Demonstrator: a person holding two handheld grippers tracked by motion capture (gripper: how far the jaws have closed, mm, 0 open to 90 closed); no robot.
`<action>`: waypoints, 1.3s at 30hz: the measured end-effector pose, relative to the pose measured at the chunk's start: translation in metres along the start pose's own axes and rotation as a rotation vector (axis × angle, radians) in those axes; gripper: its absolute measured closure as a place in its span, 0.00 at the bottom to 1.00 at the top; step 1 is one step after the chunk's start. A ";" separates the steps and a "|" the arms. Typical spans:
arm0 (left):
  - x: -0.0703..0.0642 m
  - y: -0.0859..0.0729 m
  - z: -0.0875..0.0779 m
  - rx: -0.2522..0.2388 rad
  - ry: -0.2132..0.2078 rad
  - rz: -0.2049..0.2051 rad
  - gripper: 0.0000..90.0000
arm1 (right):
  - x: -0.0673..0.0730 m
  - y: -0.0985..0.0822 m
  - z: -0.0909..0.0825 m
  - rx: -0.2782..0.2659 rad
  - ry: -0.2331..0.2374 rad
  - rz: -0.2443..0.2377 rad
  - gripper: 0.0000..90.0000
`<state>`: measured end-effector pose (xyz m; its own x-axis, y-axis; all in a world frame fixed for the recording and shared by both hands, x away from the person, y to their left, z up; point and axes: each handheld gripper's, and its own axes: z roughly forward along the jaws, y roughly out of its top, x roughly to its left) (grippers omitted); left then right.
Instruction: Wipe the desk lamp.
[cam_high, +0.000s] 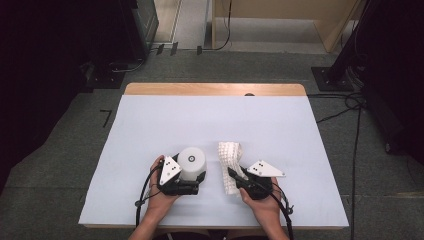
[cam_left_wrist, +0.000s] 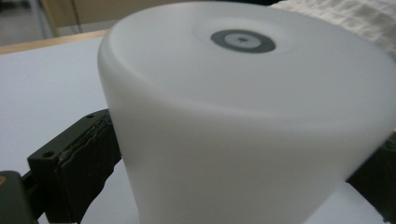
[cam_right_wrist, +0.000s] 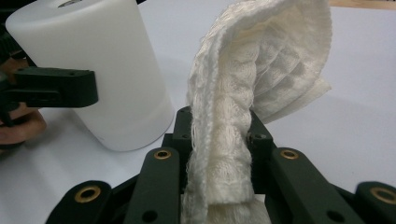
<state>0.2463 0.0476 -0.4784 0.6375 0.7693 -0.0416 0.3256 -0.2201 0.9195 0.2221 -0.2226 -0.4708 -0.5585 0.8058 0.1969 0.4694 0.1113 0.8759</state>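
A white, translucent cylinder (cam_high: 192, 161) with a grey disc on its top stands on the table's near middle. My left gripper (cam_high: 191, 175) is shut on it, and its black fingers (cam_left_wrist: 77, 161) press the cylinder's (cam_left_wrist: 243, 121) sides. To the right, my right gripper (cam_high: 234, 175) is shut on a white woven cloth (cam_high: 229, 156). In the right gripper view the cloth (cam_right_wrist: 261, 60) rises folded from between the jaws of my right gripper (cam_right_wrist: 219, 126) and arches over to the right. The cylinder (cam_right_wrist: 107, 70) stands beside it at the left, with a left finger (cam_right_wrist: 56, 86) across it.
The table (cam_high: 200, 120) has a white cover and a wooden strip (cam_high: 215, 89) along its far edge. On the grey floor beyond are black stands (cam_high: 330, 77), cables (cam_high: 350, 105) and a wooden cabinet (cam_high: 280, 20). A person's hands come in from the bottom edge.
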 end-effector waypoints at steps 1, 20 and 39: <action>-0.003 -0.001 0.001 0.005 0.023 0.001 0.00 | 0.000 0.000 0.000 0.001 0.001 0.002 0.81; -0.001 0.009 -0.010 -0.038 -0.182 0.000 0.10 | 0.022 -0.010 0.022 0.073 0.103 -0.042 0.82; -0.012 0.010 -0.006 -0.003 -0.177 0.090 0.10 | 0.021 0.007 0.000 -0.070 0.150 -0.108 0.82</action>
<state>0.2377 0.0401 -0.4666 0.7766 0.6294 -0.0272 0.2599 -0.2808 0.9239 0.2136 -0.2043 -0.4609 -0.7012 0.6951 0.1587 0.3556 0.1480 0.9228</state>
